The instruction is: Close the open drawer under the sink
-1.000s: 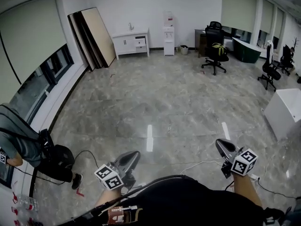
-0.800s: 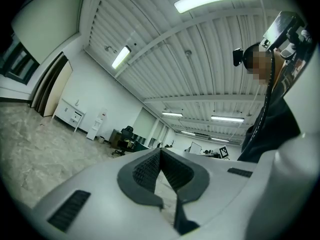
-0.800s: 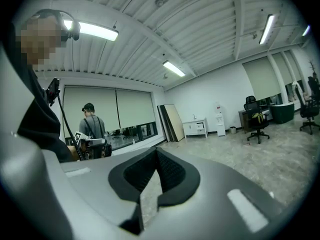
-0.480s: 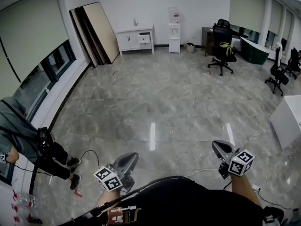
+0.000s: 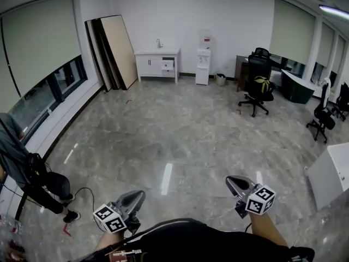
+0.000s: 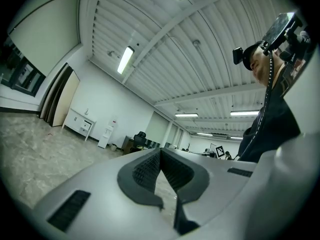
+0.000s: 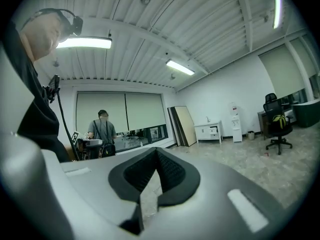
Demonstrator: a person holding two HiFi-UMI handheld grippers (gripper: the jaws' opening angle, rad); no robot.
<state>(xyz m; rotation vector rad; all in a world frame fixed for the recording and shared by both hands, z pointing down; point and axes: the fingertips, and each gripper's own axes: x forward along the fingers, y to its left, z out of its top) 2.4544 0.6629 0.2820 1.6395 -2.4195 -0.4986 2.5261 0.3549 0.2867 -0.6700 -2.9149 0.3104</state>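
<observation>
The white sink cabinet (image 5: pixel 158 63) stands against the far wall, across a wide stone floor, with one drawer (image 5: pixel 167 65) pulled out on its right side. It shows small in the left gripper view as the cabinet (image 6: pixel 80 123) and in the right gripper view as the cabinet (image 7: pixel 209 131). My left gripper (image 5: pixel 135 196) and right gripper (image 5: pixel 232 182) are held level near my body, far from the cabinet. Both are shut with nothing between the jaws, as the left gripper (image 6: pixel 160 150) and right gripper (image 7: pixel 156 150) show up close.
Tall boards (image 5: pixel 112 51) lean on the wall left of the cabinet, and a water dispenser (image 5: pixel 203 59) stands to its right. An office chair (image 5: pixel 257 89) is at mid right, a white box (image 5: pixel 330 173) at far right. A person (image 5: pixel 22 173) and a cable are at the left.
The view has advanced over the floor toward the far wall. Both grippers sit lower and further left in the head view. The person at the left has slid toward the lower edge.
</observation>
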